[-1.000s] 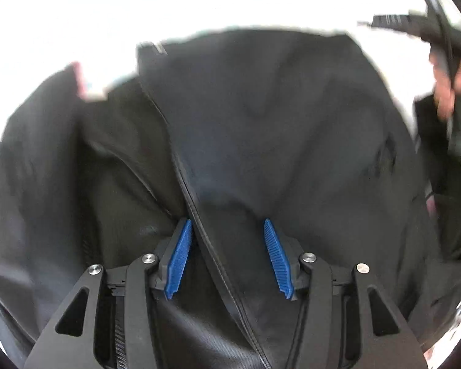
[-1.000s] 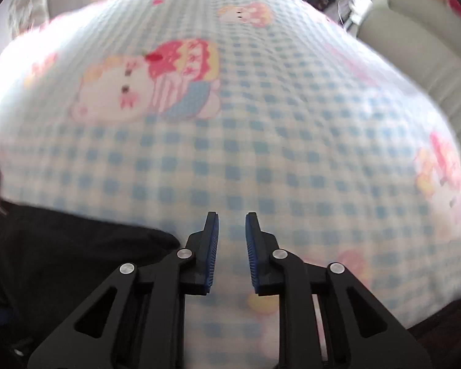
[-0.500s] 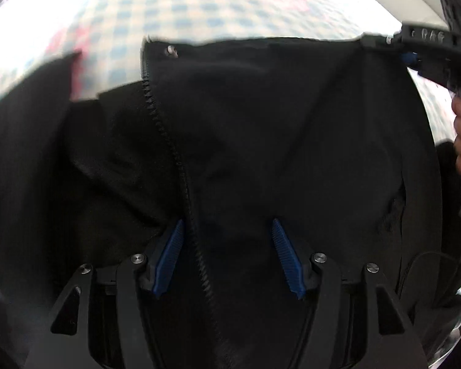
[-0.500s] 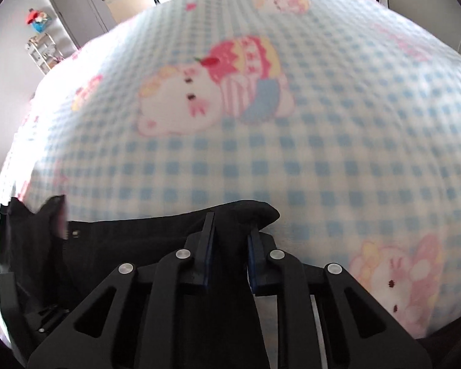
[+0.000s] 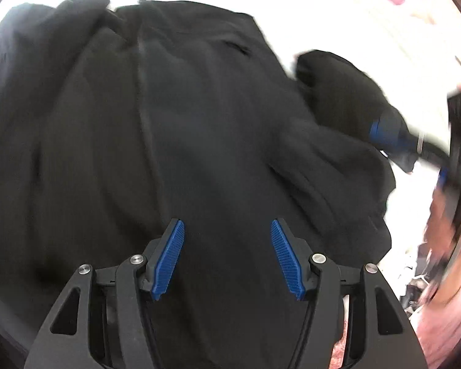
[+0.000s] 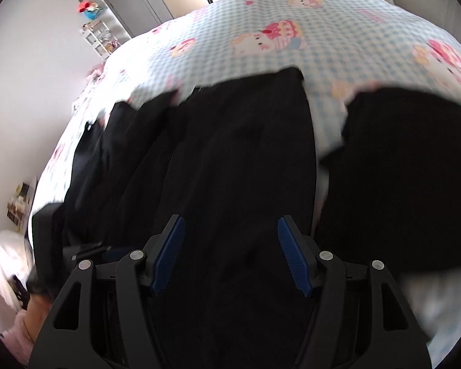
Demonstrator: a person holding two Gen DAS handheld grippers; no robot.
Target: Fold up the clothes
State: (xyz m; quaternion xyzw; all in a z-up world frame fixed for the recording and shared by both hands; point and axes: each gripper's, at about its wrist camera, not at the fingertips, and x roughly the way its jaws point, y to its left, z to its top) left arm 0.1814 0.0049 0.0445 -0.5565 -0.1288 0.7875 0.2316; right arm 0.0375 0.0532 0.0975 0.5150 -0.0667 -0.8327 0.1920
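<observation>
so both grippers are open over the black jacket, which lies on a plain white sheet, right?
Not plain white. The right wrist view shows the sheet is blue-checked with cartoon prints. The rest holds: left gripper and right gripper are open over the black jacket.

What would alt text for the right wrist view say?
A black garment lies spread on a bed covered by a blue checked cartoon-print sheet, with the right gripper open above the fabric and holding nothing. A shelf and door stand beyond.
</observation>
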